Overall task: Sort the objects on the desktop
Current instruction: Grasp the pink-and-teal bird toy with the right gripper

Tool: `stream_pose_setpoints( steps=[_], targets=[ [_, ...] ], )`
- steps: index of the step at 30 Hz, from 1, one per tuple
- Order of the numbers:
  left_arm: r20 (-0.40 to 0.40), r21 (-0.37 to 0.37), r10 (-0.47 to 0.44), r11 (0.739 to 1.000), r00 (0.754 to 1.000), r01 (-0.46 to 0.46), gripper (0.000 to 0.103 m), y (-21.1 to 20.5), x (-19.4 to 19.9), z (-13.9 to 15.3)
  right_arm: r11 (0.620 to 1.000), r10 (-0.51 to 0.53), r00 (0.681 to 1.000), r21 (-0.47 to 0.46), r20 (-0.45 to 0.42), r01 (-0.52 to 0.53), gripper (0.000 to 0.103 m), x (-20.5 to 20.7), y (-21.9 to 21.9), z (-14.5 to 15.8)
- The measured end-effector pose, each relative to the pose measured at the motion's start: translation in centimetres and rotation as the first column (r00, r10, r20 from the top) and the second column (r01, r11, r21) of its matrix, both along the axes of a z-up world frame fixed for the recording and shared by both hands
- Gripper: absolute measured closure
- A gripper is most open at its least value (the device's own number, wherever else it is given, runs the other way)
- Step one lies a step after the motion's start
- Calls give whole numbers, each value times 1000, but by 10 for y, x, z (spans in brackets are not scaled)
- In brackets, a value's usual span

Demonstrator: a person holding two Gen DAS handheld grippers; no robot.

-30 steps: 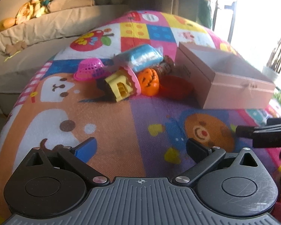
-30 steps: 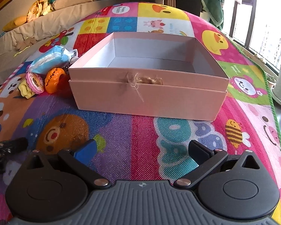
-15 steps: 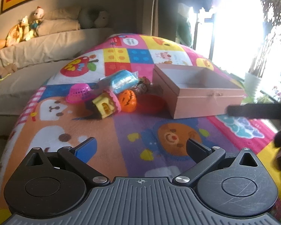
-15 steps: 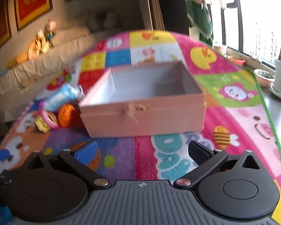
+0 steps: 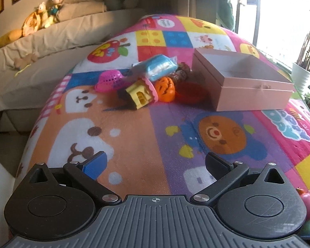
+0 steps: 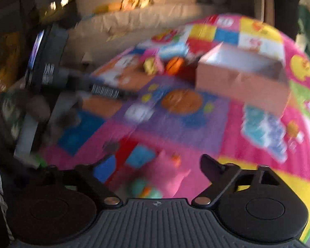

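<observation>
A pile of toys lies mid-mat in the left wrist view: a blue packet [image 5: 159,66], a pink basket [image 5: 109,80], a yellow toy [image 5: 138,96], an orange pumpkin [image 5: 165,88] and a red bowl [image 5: 191,95]. Right of them stands the open pink box [image 5: 243,82]. My left gripper [image 5: 155,163] hovers over the mat, open, with nothing between its fingers. The right wrist view is blurred by motion. My right gripper [image 6: 159,169] has its jaws closing, apart, above a blurred pink toy [image 6: 167,175]. The pads do not press on it. The pink box [image 6: 241,78] lies far right.
A beige sofa [image 5: 51,41] with soft toys borders the colourful play mat [image 5: 134,134] at the back left. A red toy [image 5: 308,198] lies at the mat's near right edge. A plant pot [image 5: 301,76] stands by the window. A hand [image 6: 10,113] holds the left gripper's body [image 6: 51,72].
The right wrist view has swung left and back from the box and is now blurred, its fingers a little closer together. The right gripper has left the left wrist view.
</observation>
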State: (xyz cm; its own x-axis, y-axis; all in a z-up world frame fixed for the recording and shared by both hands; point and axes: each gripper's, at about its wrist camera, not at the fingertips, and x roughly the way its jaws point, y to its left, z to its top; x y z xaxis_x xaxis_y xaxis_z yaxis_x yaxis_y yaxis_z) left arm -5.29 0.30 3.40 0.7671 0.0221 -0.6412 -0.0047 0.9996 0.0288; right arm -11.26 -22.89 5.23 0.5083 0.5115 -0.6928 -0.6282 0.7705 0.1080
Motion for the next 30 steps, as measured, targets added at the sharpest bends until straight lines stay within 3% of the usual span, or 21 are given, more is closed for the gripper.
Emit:
stream_pose_setpoints(
  steps=[1,4,10,14,16,19,20,23,25,27,30],
  targets=[
    [4,3,0,1000,1000,0,0,0,-1,2,1000,-6,1000,-14,-17,6,22,0,2,-5],
    [14,-1,3,1000,1000,-3,0,2,-3,5,999,-43,997,-31,-72,41,49,8,2,-16],
    [68,-16,-33,999,997,35,0,9,2,11,993,-117,993,-19,15,118,51,19,-2,-8],
    [181,104,-83,992,980,65,0,5,19,17,978,-207,972,-14,114,210,51,34,0,0],
    [202,180,-112,981,973,76,0,1,36,15,972,-222,960,-40,170,232,51,41,6,0],
    [173,208,-112,975,978,75,9,1,71,7,972,-220,961,-44,169,231,51,55,14,-3],
    [153,198,-93,978,984,62,18,3,83,5,973,-219,963,-42,160,228,51,58,14,-4],
    [110,143,-82,987,990,66,18,7,115,-1,973,-217,966,-52,143,226,50,65,19,-8],
    [109,187,-103,979,989,81,18,5,130,-7,974,-213,967,-55,138,222,50,65,22,-10],
    [93,216,-102,973,990,80,34,6,139,-10,973,-211,968,-60,136,221,50,67,24,-13],
    [51,197,-90,977,995,78,42,13,143,-16,970,-226,964,-59,140,236,50,68,22,-15]
  ],
)
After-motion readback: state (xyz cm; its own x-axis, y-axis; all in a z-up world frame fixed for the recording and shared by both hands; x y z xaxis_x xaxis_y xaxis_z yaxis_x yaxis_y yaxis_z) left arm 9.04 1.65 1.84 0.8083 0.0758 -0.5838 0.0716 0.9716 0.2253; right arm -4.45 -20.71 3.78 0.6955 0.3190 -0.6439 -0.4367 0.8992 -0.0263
